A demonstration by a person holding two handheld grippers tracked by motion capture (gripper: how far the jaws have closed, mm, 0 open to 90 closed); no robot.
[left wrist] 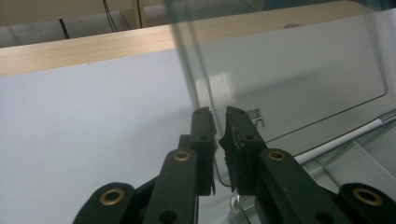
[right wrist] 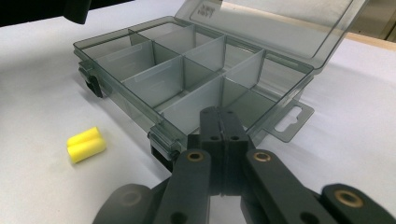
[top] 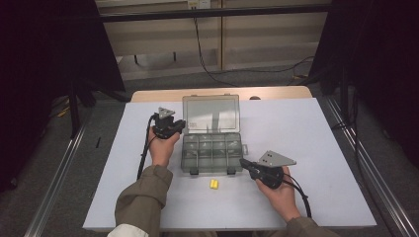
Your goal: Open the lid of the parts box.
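— Two yellow foam earplugs (top: pixel 213 184) lie side by side on the white table sheet (top: pixel 321 148), just in front of the smoky clear plastic compartment box (top: pixel 211 153). Where are you in the job?

— You've got the box's hinged clear lid (top: pixel 211 113) standing open. Your left gripper (left wrist: pixel 218 122) is nipping the lid's edge, its jaws almost closed with the thin plastic between them. Your right gripper (right wrist: pixel 223 122) is clenched shut on nothing, its tips right at the box's front wall by the near-right corner.

— So the next move?

— Probably the earplugs. You'd swing your right gripper over to them, open its jaws wide enough to straddle one, and close gently, since foam squashes. Keep your left grip on the lid so the box doesn't slide, then drop the plug into one of the empty compartments.
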